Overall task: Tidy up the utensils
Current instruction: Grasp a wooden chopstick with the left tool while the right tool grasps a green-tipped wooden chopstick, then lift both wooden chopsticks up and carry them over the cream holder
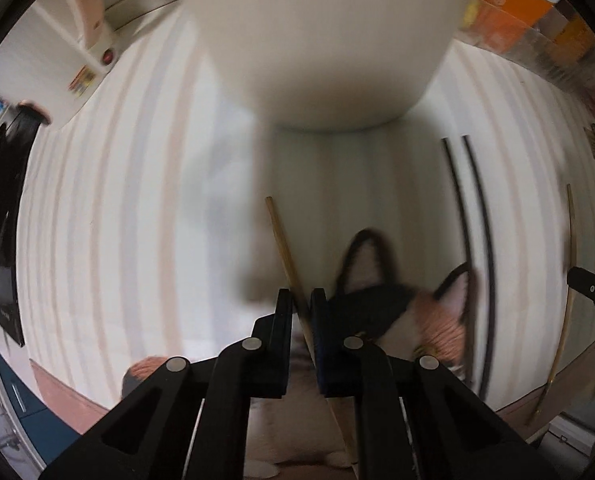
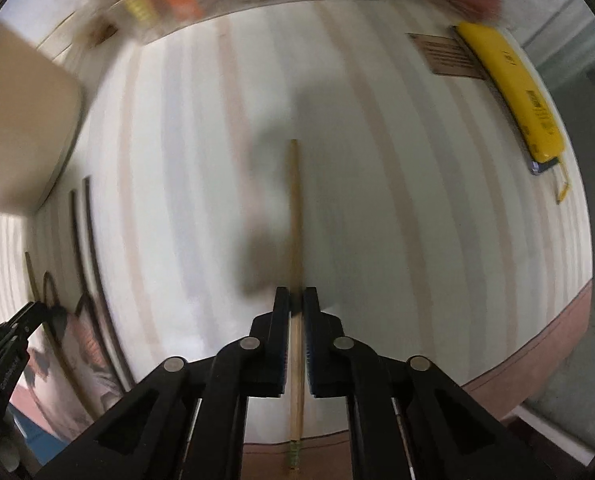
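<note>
My left gripper (image 1: 300, 300) is shut on a wooden chopstick (image 1: 283, 240) that slants up to the left, held above the striped tablecloth (image 1: 137, 200). My right gripper (image 2: 296, 298) is shut on another wooden chopstick (image 2: 294, 208) pointing straight ahead. A large white utensil holder (image 1: 317, 40) stands right ahead of the left gripper and shows at the left of the right wrist view (image 2: 21, 128). Two black chopsticks (image 1: 473, 240) lie on the cloth to the right, also seen in the right wrist view (image 2: 93, 264).
A calico cat (image 1: 401, 304) has its head just right of the left gripper. A yellow case (image 2: 513, 92) lies at the far right. Orange packets in a clear box (image 1: 517, 4) stand at the back. A white appliance (image 1: 93, 40) sits at the back left.
</note>
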`<state>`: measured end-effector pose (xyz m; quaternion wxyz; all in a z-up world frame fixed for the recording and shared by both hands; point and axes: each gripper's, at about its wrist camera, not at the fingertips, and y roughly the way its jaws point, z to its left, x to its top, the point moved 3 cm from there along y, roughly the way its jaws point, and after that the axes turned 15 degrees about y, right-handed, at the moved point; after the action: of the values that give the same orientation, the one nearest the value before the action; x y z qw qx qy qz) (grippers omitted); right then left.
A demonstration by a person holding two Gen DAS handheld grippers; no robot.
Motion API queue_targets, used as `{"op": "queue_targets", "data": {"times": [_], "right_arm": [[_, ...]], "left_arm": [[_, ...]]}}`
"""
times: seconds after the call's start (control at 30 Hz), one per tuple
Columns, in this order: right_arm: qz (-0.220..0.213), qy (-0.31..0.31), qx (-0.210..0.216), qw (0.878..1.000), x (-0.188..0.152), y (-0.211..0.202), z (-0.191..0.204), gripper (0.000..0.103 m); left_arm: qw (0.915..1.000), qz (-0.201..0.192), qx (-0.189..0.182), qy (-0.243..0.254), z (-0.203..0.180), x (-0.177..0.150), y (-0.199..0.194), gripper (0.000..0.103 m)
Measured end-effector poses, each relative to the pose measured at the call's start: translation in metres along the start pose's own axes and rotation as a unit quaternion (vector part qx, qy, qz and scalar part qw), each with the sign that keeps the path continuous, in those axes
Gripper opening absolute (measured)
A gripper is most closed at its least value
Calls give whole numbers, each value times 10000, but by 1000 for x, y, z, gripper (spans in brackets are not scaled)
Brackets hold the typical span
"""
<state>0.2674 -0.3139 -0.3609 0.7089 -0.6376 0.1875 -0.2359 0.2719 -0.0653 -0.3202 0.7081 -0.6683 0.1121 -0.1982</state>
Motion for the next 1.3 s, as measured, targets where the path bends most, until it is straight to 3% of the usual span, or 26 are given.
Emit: {"op": "queue_targets", "data": {"times": [0.17, 0.3, 0.43, 0.53, 0.9, 1.07, 1.13, 1.3], "right_arm": [[207, -434, 168, 9987, -21, 3, 28, 7], [105, -829, -86, 9965, -32, 5, 42, 7], [269, -824, -119, 9962, -30, 8, 43, 7], [401, -860, -151, 9954, -31, 10, 40, 8], [543, -992, -92, 9935, -38, 14, 43, 7], [659, -1130, -230, 9911, -53, 9, 62, 7], [714, -1124, -249, 9908, -51, 10, 65, 8], [727, -1125, -305, 9905, -50, 9, 64, 8]], "left_arm": [[9999, 48, -38, -110, 14, -15, -2, 7], [9994, 136, -180, -252, 21, -27, -2, 10], [9971, 379, -481, -463, 30, -44, 0, 10], [9970, 331, -469, -512, 33, -53, 0, 9], [9998, 81, -99, 124, 10, -29, -1, 5], [9998, 118, -145, 55, -6, -17, 2, 5], [9998, 113, -180, 30, -3, 1, 6, 5], [9996, 122, -267, -9, 15, -1, 4, 5]]}}
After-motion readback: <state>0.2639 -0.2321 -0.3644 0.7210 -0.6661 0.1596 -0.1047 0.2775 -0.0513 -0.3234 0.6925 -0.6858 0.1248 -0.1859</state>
